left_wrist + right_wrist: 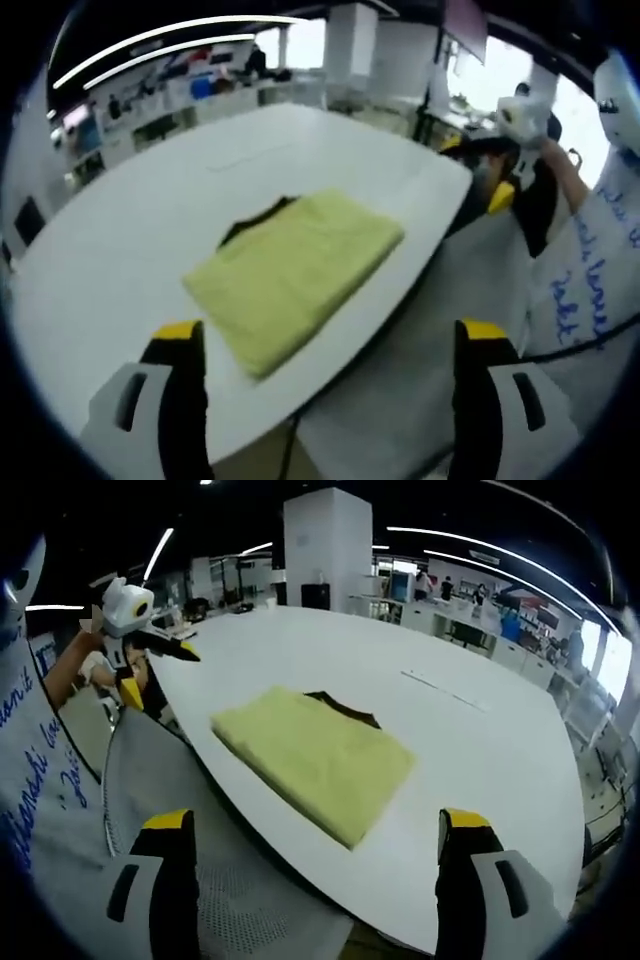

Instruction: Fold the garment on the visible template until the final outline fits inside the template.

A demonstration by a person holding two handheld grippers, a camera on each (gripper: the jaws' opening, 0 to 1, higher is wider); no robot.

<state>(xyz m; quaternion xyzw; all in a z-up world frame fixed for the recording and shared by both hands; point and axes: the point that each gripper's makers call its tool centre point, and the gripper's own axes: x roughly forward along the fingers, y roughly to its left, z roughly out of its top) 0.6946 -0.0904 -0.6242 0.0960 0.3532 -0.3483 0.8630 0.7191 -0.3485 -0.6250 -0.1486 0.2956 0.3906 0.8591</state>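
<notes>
In the left gripper view, the left tongs [325, 345] are standing wide open at the bottom, their yellow-tipped jaws gripping nothing and hanging over the near edge of the white table [130, 240]. Just beyond them, the folded yellow garment [295, 265] is lying flat on the table as a neat rectangle, close to that edge. A dark template [252, 220] is peeking out from under the garment's far side, showing as a thin black strip and corner. To the right, off the table, the right tongs [500, 170] are hovering in the air, held in the person's hand [525, 118], with a white sleeve [590, 260] bearing blue writing running down from it.

In the right gripper view, the right tongs [315, 830] are likewise gaping wide and holding nothing, poised above the table's edge [250, 810]. Past them the garment [315, 755] is resting on the table, with the dark template [350, 708] edging out along its far side. To the left, the left tongs [160, 645] are floating clear of the table. Farther off, desks and a white pillar [325, 545] are filling the room behind.
</notes>
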